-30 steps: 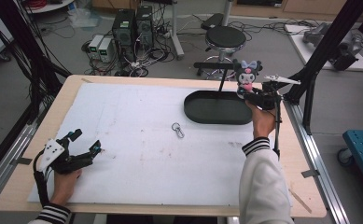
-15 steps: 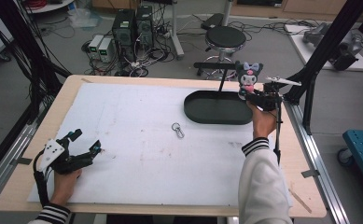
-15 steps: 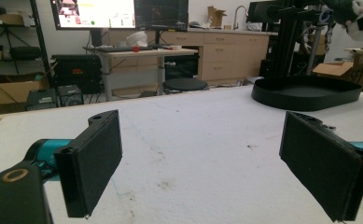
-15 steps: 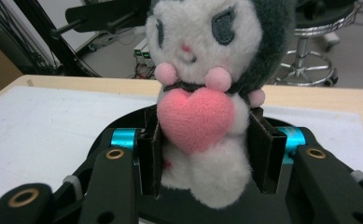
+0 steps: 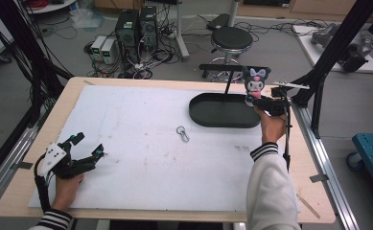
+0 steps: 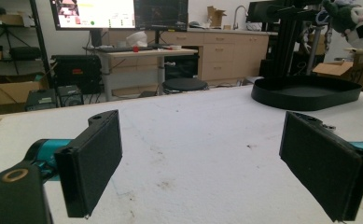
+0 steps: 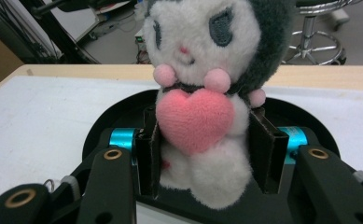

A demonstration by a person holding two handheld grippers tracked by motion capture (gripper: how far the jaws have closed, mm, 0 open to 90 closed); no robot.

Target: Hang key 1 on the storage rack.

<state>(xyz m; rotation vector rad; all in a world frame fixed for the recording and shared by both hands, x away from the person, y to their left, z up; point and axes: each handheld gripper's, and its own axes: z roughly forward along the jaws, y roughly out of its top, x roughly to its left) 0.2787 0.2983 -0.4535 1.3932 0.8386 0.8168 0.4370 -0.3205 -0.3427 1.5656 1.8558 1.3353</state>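
One plush toy (image 7: 202, 116) clamped by right gripper (image 7: 207, 154) above black tray (image 5: 222, 112); left gripper (image 5: 86, 151) at 8 o'clock, jaws spread, empty; risk: soft body slips, toy drops outside tray.

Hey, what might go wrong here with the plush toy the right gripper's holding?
The right gripper pinches only the soft body of the plush toy, so it may slip or tip.

It hangs near the rim of the black tray, so a drop might land it on the table.
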